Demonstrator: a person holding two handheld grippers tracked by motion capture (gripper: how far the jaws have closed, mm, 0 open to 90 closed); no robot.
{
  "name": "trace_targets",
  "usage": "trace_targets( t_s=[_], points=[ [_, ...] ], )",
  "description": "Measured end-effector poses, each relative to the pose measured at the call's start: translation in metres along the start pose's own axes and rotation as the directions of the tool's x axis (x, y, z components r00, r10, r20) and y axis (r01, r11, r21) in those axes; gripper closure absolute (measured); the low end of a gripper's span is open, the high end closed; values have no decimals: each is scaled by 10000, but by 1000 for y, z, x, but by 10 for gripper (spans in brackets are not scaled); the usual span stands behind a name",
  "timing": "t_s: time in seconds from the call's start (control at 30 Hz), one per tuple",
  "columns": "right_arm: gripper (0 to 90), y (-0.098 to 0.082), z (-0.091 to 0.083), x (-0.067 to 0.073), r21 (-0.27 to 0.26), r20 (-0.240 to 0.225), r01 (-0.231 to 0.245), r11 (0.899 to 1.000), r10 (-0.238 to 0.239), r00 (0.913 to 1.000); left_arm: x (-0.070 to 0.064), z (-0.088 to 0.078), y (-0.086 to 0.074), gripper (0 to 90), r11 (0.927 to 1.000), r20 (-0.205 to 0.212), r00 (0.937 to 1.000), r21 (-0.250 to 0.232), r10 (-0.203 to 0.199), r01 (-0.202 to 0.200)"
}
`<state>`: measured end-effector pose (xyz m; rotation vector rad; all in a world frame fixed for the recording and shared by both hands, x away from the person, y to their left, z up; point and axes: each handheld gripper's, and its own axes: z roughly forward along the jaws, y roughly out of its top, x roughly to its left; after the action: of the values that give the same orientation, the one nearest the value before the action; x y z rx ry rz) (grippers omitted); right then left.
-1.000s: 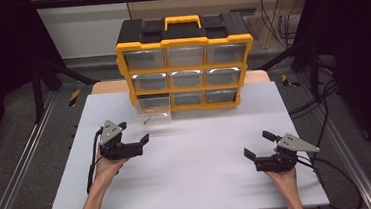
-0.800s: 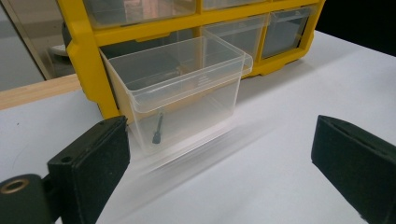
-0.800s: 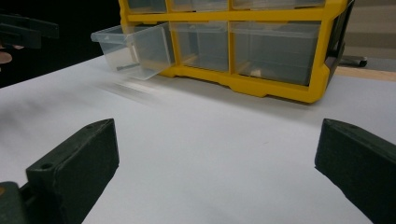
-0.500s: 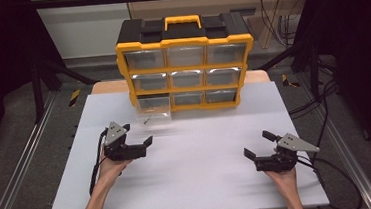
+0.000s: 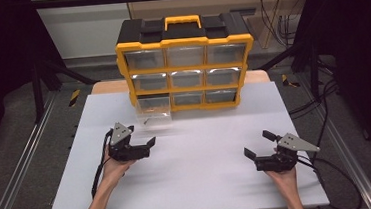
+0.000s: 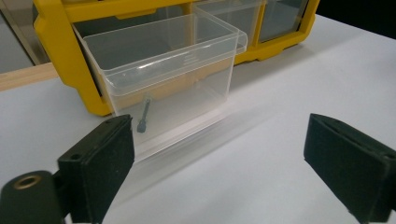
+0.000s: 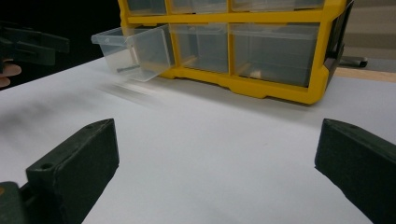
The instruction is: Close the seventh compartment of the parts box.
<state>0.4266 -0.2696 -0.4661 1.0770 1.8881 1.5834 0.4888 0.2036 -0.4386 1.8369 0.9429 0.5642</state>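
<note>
Screw (image 6: 144, 116) in drawer (image 6: 163, 84) before cabinet (image 5: 186, 59)

The left gripper (image 5: 141, 147) sits left of centre, held by the left hand (image 5: 115, 165), its jaws spread wide and pointing right. The right gripper (image 5: 258, 146) sits nearer, at the right, held by the right hand (image 5: 282, 174), jaws wide apart, pointing left.

Yellow-and-black organiser (image 5: 185, 64), clear drawer (image 6: 163, 79) – dark screw (image 6: 144, 116) inside, white table (image 5: 199, 173), black tongs (image 5: 139, 147)
</note>
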Motion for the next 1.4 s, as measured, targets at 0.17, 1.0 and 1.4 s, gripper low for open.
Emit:
trace_targets(
  t_s=[0.17,1.0,1.4],
  points=[
    [4,0,0,0,40,16,31,10000,-31,10000,1,3,-1,132,10000,-22,10000,8,-65,65],
    [4,-1,0,0,57,-10,52,10000,-52,10000,1,15,-4,563,9999,-148,9999,120,2,0],
    [4,-1,0,0,109,-2,-10,9999,10,10000,3,19,-1,700,9998,-71,9999,188,-103,104]
  ],
)
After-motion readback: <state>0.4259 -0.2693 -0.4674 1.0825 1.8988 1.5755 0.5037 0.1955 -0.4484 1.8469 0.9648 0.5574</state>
